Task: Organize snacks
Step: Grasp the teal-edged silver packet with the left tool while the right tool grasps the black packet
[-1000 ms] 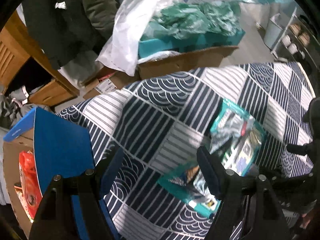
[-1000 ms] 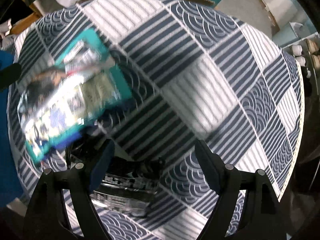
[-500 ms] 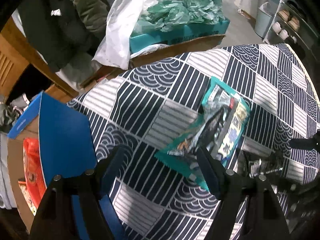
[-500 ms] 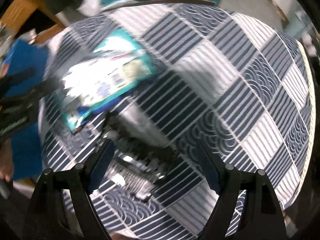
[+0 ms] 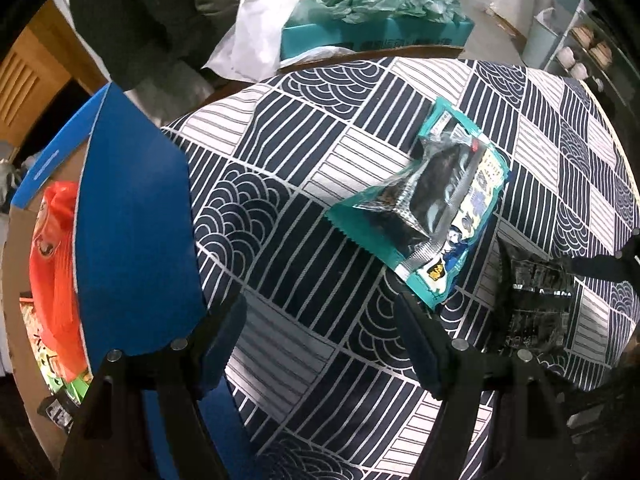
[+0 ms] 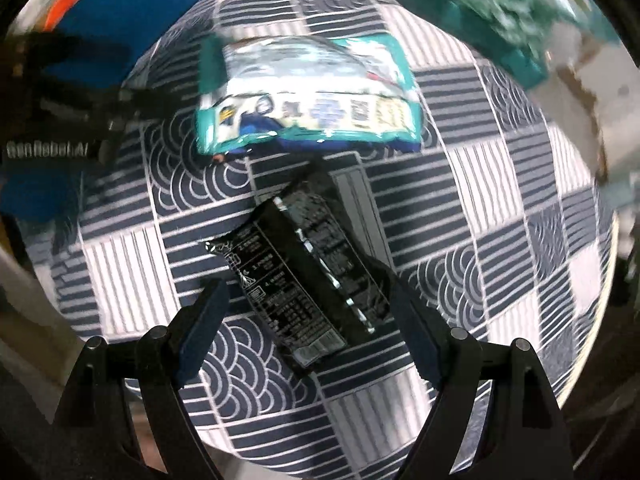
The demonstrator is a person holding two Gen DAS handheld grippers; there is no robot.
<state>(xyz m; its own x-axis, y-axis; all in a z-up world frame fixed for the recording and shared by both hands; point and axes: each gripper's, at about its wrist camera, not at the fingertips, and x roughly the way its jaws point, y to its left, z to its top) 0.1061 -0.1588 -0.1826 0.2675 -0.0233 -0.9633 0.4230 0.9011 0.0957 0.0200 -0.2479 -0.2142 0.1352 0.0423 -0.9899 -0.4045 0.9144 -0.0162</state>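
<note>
On the patterned tablecloth (image 6: 500, 184), a black snack packet (image 6: 308, 276) lies beneath the spread-apart right gripper (image 6: 308, 316); left gripper (image 5: 320, 336) likewise gapes, empty.

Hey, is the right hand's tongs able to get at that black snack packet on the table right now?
Probably yes. The right tongs stand open with the black packet lying flat on the tablecloth between and just ahead of the fingers. Nothing covers it; the teal packet lies farther off, apart.

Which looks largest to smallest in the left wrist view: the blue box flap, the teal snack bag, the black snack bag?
1. blue box flap, though it is nearest the camera
2. teal snack bag
3. black snack bag, partly hidden
</note>
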